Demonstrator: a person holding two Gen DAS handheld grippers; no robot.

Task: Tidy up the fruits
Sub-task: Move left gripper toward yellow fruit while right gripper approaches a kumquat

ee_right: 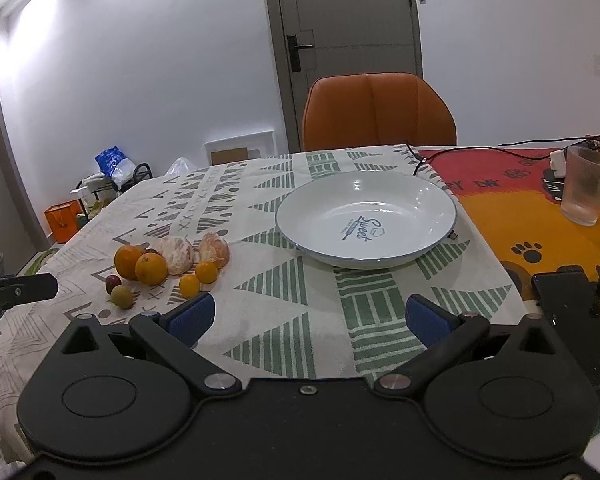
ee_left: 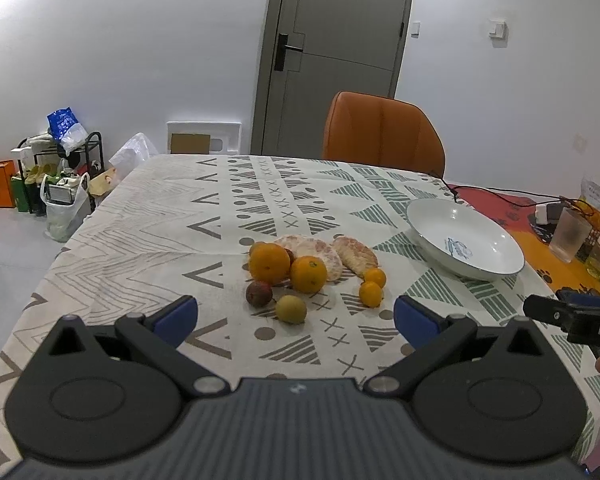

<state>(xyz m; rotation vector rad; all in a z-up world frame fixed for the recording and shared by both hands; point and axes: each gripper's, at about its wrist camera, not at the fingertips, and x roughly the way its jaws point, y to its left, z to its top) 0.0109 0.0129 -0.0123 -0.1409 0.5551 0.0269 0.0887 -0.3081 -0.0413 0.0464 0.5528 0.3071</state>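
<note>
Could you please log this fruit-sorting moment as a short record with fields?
surface: patterned tablecloth
fruit pile: two oranges, two peeled citrus halves, two small oranges, a dark red fruit, a greenish fruit
plate: white, empty, right of the fruit
left gripper: open, facing the fruit
right gripper: open, facing the plate

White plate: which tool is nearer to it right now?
Right. The right tool hangs open just short of the white plate, facing it. The left tool hangs open in front of the fruit pile, with the plate off to its right.
</note>
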